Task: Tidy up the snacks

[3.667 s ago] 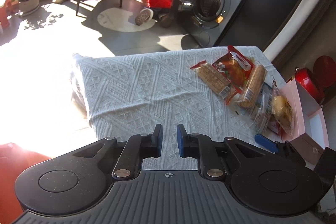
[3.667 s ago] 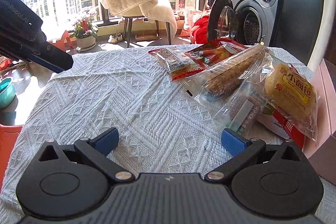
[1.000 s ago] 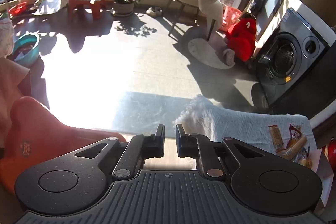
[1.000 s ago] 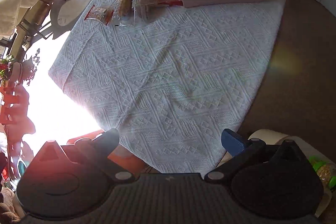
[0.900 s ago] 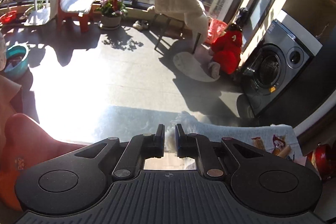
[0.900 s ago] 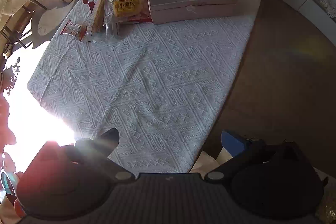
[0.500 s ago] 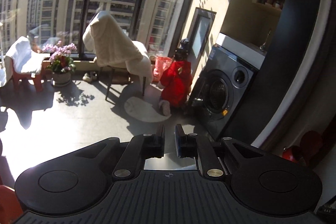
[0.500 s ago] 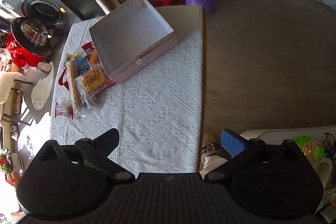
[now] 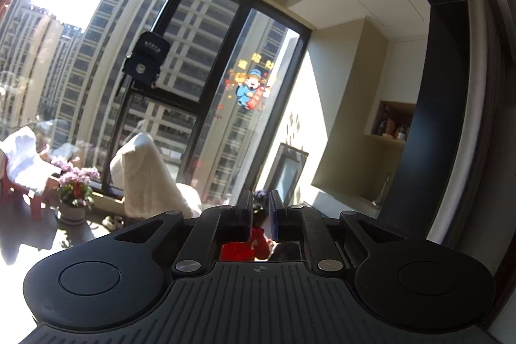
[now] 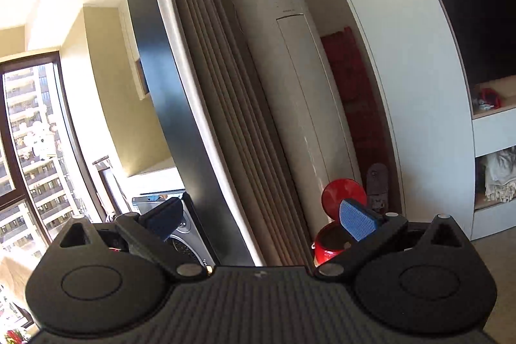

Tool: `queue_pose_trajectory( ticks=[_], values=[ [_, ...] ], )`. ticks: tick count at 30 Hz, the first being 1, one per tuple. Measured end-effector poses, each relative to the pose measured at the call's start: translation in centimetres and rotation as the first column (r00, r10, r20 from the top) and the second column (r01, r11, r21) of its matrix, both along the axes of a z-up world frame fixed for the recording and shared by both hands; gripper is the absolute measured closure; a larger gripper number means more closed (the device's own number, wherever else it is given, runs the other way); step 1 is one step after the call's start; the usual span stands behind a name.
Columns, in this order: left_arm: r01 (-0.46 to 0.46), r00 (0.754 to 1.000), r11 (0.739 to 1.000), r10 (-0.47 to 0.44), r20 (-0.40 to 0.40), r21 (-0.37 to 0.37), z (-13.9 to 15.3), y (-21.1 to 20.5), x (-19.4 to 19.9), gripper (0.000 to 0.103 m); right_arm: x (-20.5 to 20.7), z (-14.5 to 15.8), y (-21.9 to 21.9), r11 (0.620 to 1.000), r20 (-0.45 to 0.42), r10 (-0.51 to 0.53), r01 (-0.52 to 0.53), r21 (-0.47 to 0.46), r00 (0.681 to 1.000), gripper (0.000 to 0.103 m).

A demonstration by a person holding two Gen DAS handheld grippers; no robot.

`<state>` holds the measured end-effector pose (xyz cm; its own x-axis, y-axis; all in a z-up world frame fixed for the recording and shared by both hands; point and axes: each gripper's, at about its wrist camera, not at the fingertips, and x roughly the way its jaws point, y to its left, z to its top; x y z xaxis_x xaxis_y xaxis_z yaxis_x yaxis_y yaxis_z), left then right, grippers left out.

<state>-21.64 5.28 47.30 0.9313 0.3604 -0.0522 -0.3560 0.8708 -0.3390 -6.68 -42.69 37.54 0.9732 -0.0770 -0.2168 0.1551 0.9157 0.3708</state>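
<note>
No snacks, box or table show in either view now. My left gripper (image 9: 259, 208) is nearly shut, with a narrow gap between its blue pads and nothing in it; it points up at the big window (image 9: 180, 86). My right gripper (image 10: 261, 218) is wide open and empty, with its blue pads far apart; it points up at a tall white air conditioner (image 10: 290, 79) and the curtain (image 10: 219, 86) beside it.
In the left wrist view a chair draped in a white cloth (image 9: 145, 182) and a flower pot (image 9: 74, 195) stand by the window. In the right wrist view a red lidded pot (image 10: 335, 234) sits on the floor below the air conditioner, and a washing machine (image 10: 183, 231) shows at lower left.
Both grippers have lifted and tilted upward away from the table. The snacks and the pink box have dropped out of both views. Neither gripper's opening has changed.
</note>
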Motion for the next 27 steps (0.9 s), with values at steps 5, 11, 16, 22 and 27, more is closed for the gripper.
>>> queue_pose_trajectory(
  ticks=[5,11,16,22,27],
  values=[
    [-0.017,0.989,0.996,0.004,0.149,0.086,1.1,-1.6,-1.9,0.086,-1.7,2.3,-0.2,0.987,0.169,-0.091,0.111,-0.116,0.981,0.0],
    [-0.189,0.91,0.982,0.17,0.378,0.014,3.7,-1.3,-4.6,0.086,-3.9,5.4,-2.1,0.953,0.434,-0.217,0.286,-0.099,0.874,0.0],
    [-0.216,0.917,0.962,0.14,0.374,0.169,5.8,-3.1,-6.4,0.086,-4.0,6.9,-3.7,0.988,0.35,-0.046,0.095,-0.125,0.936,0.0],
    [-0.245,0.878,0.948,0.126,0.462,0.206,6.6,-4.5,-7.3,0.086,-7.2,9.7,-3.0,0.906,0.587,-0.255,0.403,-0.133,0.768,0.0],
    [-0.159,0.959,0.972,0.11,0.263,0.173,5.4,-4.0,-5.3,0.086,-7.7,8.7,-2.5,0.871,0.565,-0.306,0.466,-0.159,0.766,0.0]
  ],
)
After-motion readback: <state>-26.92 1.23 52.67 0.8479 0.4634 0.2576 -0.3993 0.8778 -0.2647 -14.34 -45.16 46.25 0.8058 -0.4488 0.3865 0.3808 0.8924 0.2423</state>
